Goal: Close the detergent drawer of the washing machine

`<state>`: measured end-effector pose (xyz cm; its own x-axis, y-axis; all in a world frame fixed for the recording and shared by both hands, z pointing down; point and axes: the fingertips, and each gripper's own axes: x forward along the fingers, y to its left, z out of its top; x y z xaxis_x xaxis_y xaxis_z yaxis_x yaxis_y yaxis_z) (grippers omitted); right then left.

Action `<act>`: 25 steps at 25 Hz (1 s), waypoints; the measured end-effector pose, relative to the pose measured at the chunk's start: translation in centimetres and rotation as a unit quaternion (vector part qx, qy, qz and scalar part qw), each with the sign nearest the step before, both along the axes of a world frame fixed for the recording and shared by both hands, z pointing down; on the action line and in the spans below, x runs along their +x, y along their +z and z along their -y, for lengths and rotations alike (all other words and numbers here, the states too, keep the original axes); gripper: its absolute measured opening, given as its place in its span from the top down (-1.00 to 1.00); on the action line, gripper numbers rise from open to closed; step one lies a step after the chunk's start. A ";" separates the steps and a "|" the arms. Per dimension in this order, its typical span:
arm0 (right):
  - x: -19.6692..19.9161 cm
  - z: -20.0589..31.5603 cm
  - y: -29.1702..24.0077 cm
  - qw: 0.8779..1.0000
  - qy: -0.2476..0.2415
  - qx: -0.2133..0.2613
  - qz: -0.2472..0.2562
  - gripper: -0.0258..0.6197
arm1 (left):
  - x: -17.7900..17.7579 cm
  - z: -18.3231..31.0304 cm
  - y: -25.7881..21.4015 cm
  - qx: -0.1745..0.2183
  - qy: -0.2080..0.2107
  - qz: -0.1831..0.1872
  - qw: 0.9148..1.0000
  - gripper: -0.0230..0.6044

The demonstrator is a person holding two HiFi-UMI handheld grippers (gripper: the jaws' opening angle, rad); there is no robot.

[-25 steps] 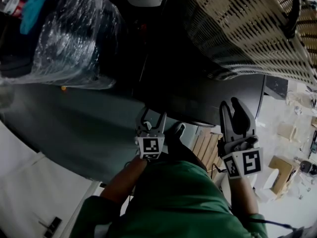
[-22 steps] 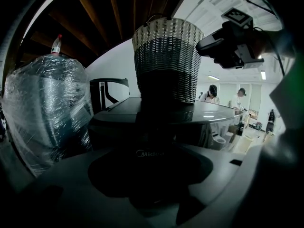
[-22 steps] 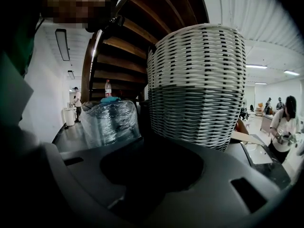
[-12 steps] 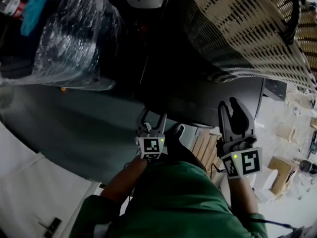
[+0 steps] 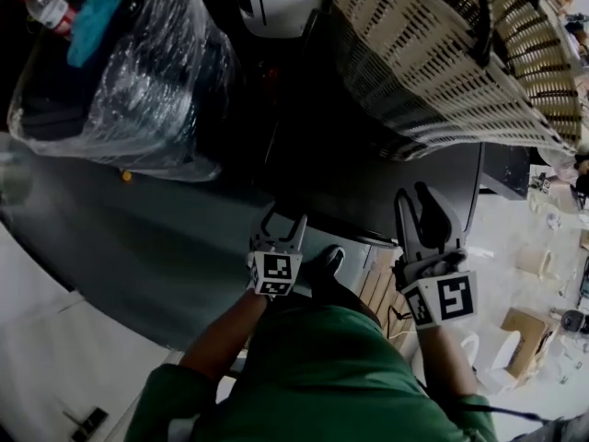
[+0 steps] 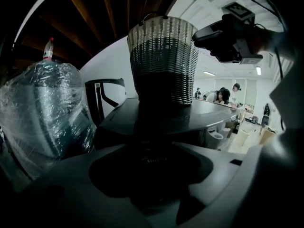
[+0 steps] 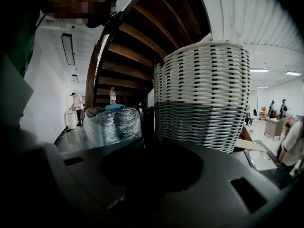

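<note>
The dark washing machine [image 5: 368, 201] stands in front of me, and a woven basket [image 5: 442, 53] sits on its flat top [image 6: 213, 110]. I cannot make out the detergent drawer in any view. My left gripper [image 5: 283, 219] hangs at the machine's near edge, its two fingers apart with nothing between them. Further right, my right gripper [image 5: 413, 201] points at the machine's front corner, jaws apart and empty. Both gripper views look level across the top at the basket [image 7: 204, 94].
A bundle wrapped in clear plastic [image 5: 120, 81], with a bottle [image 5: 46, 7] on it, stands left of the machine. Wooden slats [image 5: 382, 279] lie on the floor below the grippers, and boxes [image 5: 525, 325] stand at the right. A wooden staircase [image 7: 142, 42] rises overhead.
The right gripper has crept a little up and left toward the machine. The left gripper has stayed where it was. The head view has shifted slightly.
</note>
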<state>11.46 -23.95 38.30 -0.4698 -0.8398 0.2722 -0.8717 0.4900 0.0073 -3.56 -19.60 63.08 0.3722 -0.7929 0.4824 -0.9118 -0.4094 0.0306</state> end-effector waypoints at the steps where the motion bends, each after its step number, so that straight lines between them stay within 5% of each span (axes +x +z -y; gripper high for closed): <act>1: 0.1 -0.2 -0.4 1.000 0.000 0.005 0.002 0.52 | -0.4 0.1 -1.0 0.008 -0.003 0.001 1.000 0.07; 7: 0.8 -1.2 -2.7 0.999 0.010 0.037 0.017 0.53 | -3.2 1.4 -7.6 0.051 -0.037 -0.013 0.998 0.07; 25: 3.2 -4.0 -10.2 0.991 0.029 0.121 0.038 0.72 | -0.3 2.0 -28.6 0.167 0.015 -0.062 0.984 0.11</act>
<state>14.69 -19.91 28.07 -0.4298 -0.9026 0.0241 -0.9011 0.4305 0.0520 -3.87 -21.64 34.45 0.4381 -0.8868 0.1471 -0.8966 -0.4428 0.0003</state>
